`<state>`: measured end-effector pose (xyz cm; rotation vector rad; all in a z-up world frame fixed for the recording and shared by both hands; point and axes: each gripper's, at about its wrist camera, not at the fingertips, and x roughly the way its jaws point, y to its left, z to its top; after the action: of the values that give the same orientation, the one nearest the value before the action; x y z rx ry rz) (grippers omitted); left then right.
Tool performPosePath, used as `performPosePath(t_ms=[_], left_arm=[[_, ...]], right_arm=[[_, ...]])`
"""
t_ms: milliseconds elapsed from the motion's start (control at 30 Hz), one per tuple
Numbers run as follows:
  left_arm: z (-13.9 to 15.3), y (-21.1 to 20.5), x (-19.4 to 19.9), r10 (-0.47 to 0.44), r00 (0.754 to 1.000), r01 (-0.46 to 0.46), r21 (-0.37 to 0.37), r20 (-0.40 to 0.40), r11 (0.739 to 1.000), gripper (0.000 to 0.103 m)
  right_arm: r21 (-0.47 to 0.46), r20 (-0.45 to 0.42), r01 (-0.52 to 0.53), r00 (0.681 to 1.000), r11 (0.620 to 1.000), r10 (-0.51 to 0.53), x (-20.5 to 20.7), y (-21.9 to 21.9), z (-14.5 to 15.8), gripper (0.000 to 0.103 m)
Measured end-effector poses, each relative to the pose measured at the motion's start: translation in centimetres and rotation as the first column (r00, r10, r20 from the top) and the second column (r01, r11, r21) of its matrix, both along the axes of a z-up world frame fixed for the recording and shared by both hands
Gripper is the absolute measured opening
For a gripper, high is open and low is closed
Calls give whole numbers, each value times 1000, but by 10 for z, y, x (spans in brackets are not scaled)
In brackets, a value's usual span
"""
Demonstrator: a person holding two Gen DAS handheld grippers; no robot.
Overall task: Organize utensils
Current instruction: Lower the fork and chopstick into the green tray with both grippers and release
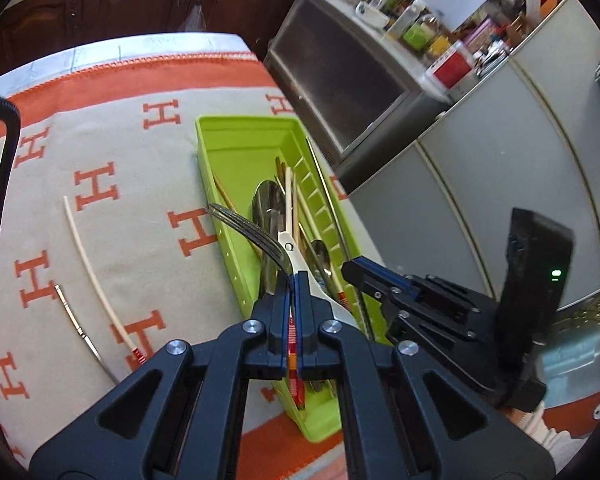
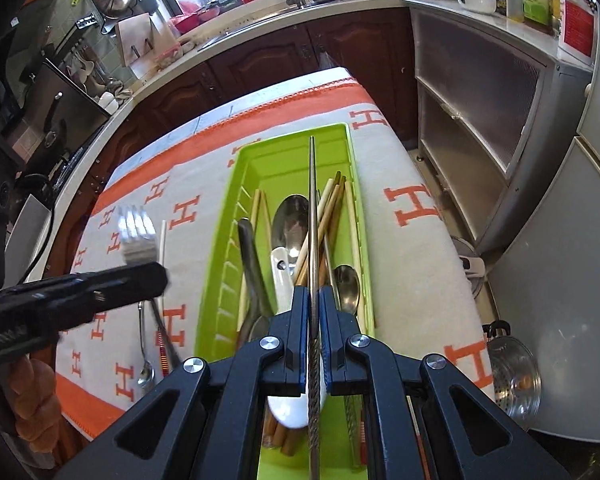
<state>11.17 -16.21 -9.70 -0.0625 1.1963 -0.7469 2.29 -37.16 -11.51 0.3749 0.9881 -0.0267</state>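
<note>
Over the tray [image 2: 236,200], left claw [image 1: 293,280] grips a stiff fork [image 1: 244,224] by its handle; right claw [image 2: 314,300] pinches a thin, slippery metal chopstick [image 2: 311,200] mid-shaft

A lime-green tray [image 2: 356,168] is seen on a cream cloth [image 1: 140,216] patterned with orange H letters and bordered in orange at twelve o'clock. In the tray, a shiny silver spoon [image 2: 294,216], pale and brown wooden chopsticks [image 2: 328,208] and a white spoon [image 2: 280,268] are shown. A silver metal chopstick [image 2: 311,200] is clamped between blue pads on the black right gripper [image 2: 312,300]. A silver fork [image 1: 244,224] with a red, orange and white striped handle is held by the black, blue-padded left gripper [image 1: 293,284]. At nine o'clock of the tray, a white chopstick [image 1: 88,256] with a red-striped end is laid on the cloth. Dark brown cabinets [image 2: 260,56] are seen at twelve o'clock.
</note>
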Motion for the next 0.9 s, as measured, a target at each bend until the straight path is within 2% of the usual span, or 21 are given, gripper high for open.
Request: performPosePath(t_ms=[100,200,500,633,800,900], left_arm=[[-15,-15,4,-10,1000,10,39,4,999,0],[-24,-22,8,-1,1000,1,47,6,999,0],[-16,-18,13,9,999,-10,28,36,1000,1],[-9,-8,6,23,999,-24,15,37,1000,15],[3,5,-8,26,997,-27,20,69,999,23],[11,15,-17,30,995,-33,27,90,999,33]], right_arm=[[3,-22,-9,1000,1000,9,12,1,-10,5],[23,-43,-19,999,1000,20,25,2,-20,6],[30,-58,-35,998,999,37,40,8,-26,11],[25,-47,-43,998,999,45,34,13,-19,11],[21,-27,-56,998,998,57,23,22,-7,11],[18,-17,-61,998,998,62,15,26,0,11]])
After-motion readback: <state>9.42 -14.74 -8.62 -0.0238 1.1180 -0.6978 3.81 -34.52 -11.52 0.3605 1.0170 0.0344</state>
